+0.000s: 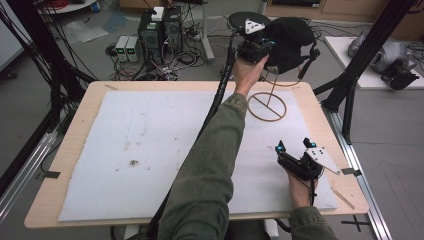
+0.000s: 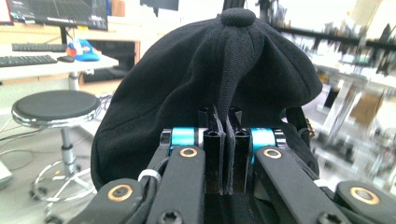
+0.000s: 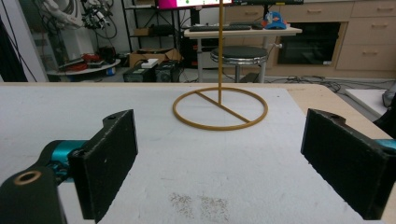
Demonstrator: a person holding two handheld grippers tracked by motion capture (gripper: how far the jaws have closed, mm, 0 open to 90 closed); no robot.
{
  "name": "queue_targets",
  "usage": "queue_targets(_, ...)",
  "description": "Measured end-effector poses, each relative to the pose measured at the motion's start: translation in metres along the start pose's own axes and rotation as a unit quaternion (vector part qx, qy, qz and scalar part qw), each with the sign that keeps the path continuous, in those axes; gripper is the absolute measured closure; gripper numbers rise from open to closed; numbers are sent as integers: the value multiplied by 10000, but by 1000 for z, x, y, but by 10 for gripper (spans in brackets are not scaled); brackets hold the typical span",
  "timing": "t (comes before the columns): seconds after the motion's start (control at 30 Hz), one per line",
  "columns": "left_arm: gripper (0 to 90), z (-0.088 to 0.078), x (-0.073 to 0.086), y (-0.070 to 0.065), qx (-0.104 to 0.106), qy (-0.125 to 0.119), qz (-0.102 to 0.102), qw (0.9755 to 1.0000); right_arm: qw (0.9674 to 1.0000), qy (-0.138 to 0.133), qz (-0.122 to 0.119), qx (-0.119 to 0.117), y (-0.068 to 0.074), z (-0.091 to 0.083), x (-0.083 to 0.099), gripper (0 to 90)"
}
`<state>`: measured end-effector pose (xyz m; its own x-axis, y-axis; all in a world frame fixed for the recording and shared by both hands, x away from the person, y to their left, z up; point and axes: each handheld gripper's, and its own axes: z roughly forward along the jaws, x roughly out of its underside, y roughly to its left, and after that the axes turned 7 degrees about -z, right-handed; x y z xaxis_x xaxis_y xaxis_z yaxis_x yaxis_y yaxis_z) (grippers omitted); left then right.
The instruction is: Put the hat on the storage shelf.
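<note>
The black cap (image 2: 205,88) hangs over the top of the brass hat stand (image 1: 267,106), whose ring base sits toward the far right of the white mat (image 1: 150,145). The left gripper (image 1: 254,47) is up at the cap, jaws clamped on a fold of its fabric (crown button straight above them), so lifting it clear of the stand probably falls to this hand. The right gripper (image 3: 219,163) rests nearer than the stand, jaws wide apart, holding nothing, aimed at the ring.

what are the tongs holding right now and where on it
The left tongs pinch a fold of fabric running down from the top button of the black cap. The right tongs stand open, holding nothing.
</note>
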<state>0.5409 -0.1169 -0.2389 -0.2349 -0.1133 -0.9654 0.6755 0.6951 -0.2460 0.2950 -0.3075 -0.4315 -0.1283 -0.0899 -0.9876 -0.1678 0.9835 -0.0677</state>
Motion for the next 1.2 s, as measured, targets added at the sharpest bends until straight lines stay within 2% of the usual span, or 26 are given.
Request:
queue_targets(0.07,876,6,6,-2,-74,193,111,9997,10000,1,8,-4,0,0,0,101)
queue_targets(0.17,875,13,13,-3,-32,379,186,9991,10000,-7,9,-20,0,0,0,101)
queue_targets(0.27,875,17,14,-5,-31,415,178,9990,10000,-34,-7,-24,1,0,-1,101)
queue_targets(0.43,869,20,10,-2,70,641,132,9978,10000,-14,-1,-17,2,0,-1,101)
queue_targets(0.57,865,20,11,-1,121,677,101,9976,10000,-29,-3,-22,2,0,-1,101)
queue_targets(0.63,840,21,15,-5,221,656,122,9975,10000,-49,2,-18,2,0,-1,101)
queue_targets(0.73,812,23,19,-7,234,725,161,9970,10000,-90,23,-7,2,0,-2,101)
queue_targets(0.9,783,27,27,-5,109,872,67,9961,10000,-87,49,1,1,-1,-3,101)
queue_targets(1.0,775,28,29,-5,135,864,60,9962,9999,-101,65,3,0,-1,-2,101)
queue_targets(1.07,710,28,28,-5,128,795,-5,9968,9999,-105,50,14,0,-1,-2,101)
queue_targets(1.1,710,28,28,-4,142,776,-52,9969,9999,-105,50,14,0,-1,-2,101)
queue_targets(1.13,670,27,28,-3,162,770,-72,9969,9999,-110,47,17,0,-1,-2,101)
queue_targets(1.17,590,27,29,-2,156,763,-79,9969,9999,-97,61,11,0,-2,-2,101)
queue_targets(1.2,590,26,29,-1,138,745,-101,9971,9999,-97,61,11,0,-2,-2,101)
